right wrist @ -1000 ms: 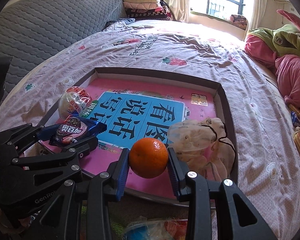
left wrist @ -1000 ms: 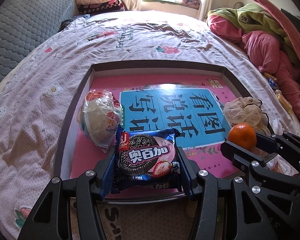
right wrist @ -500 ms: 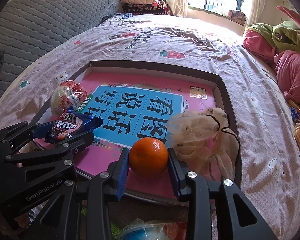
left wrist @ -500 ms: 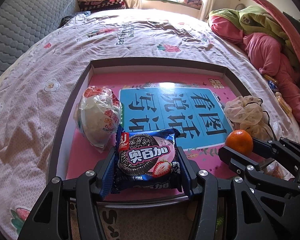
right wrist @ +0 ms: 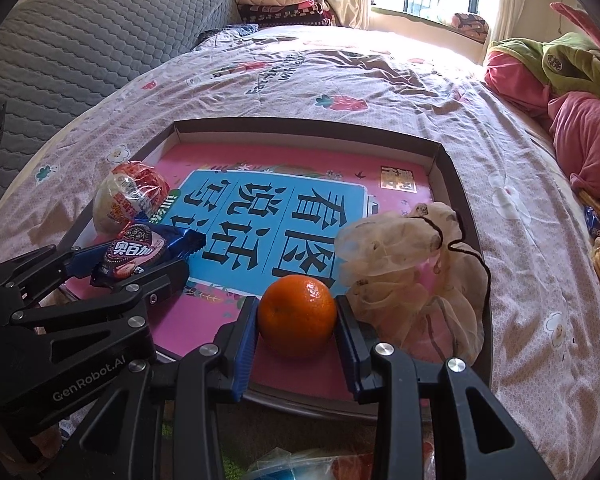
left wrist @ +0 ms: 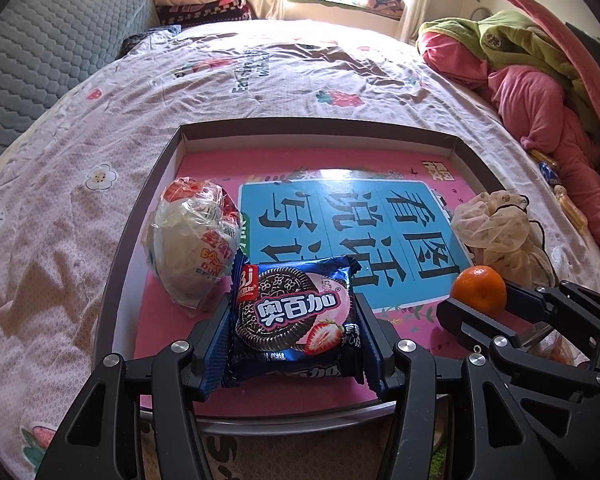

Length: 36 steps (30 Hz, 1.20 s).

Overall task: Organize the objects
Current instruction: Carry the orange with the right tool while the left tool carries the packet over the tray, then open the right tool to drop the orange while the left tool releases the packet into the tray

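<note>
A blue cookie packet point(left wrist: 296, 320) with a strawberry print is clamped between the pads of my left gripper point(left wrist: 296, 340), low over the front of the shallow pink-floored box point(left wrist: 228, 128). My right gripper point(right wrist: 296, 328) is shut on a small orange point(right wrist: 297, 314), close to the box floor near its front right. From the right wrist view the cookie packet point(right wrist: 144, 252) and the left gripper show at the left. The orange point(left wrist: 478, 289) also appears at the right of the left wrist view.
Inside the box lie a wrapped round bun point(left wrist: 194, 240) at the left and a beige mesh pouch point(right wrist: 408, 264) at the right. The box sits on a floral bedsheet point(left wrist: 60, 208). Pink and green bedding point(left wrist: 540, 92) is piled at the right. A grey headboard point(right wrist: 80, 48) stands left.
Both grippers have sunk a little toward the box floor with their loads still held. The orange now sits lower, near the pink floor.
</note>
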Available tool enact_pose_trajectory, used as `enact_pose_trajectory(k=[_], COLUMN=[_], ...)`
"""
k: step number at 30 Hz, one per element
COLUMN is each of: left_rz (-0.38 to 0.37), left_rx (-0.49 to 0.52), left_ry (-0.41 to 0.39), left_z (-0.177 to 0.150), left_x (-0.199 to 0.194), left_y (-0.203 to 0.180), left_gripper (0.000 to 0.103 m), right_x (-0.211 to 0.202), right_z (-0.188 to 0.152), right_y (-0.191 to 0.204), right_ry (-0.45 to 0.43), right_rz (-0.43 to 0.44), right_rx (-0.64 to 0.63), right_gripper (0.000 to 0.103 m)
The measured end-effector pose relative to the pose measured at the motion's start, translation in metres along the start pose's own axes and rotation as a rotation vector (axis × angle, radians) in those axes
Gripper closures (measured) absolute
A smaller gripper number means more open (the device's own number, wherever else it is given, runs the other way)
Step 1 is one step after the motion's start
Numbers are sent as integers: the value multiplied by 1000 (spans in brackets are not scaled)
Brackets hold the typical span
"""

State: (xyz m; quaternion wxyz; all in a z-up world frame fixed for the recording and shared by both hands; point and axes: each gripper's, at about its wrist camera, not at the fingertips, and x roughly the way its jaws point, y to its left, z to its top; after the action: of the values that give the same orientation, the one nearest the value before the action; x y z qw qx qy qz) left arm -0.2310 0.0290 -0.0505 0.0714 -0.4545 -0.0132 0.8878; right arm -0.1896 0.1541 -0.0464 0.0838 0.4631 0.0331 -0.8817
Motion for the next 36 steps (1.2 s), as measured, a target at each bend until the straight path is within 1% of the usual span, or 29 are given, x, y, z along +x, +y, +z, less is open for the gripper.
enact_pose_trajectory(k=[13, 18, 20, 24, 31, 36], left_rz=[-6, -4, -5, -4, -9, -4], left_rx=[-9, -3, -3, -7, -9, -11], left_ry=[2, 7, 9, 9, 5, 1], left_z=[3, 4, 5, 4, 4, 4], left_x=[4, 5, 5, 5, 2, -3], left_y=[1, 2, 2, 2, 2, 1], left_gripper=[45, 45, 45, 45, 45, 45], right_x=[3, 3, 2, 1, -2, -10], right_z=[1, 2, 2, 1, -1, 0], right_y=[-3, -6, -8, -7, -10, -10], right_ry=[3, 5, 6, 8, 9, -11], right_rz=[1, 14, 18, 16, 12, 16], right_rx=[17, 37, 44, 42, 53, 57], right_gripper=[66, 66, 65, 59, 58, 58])
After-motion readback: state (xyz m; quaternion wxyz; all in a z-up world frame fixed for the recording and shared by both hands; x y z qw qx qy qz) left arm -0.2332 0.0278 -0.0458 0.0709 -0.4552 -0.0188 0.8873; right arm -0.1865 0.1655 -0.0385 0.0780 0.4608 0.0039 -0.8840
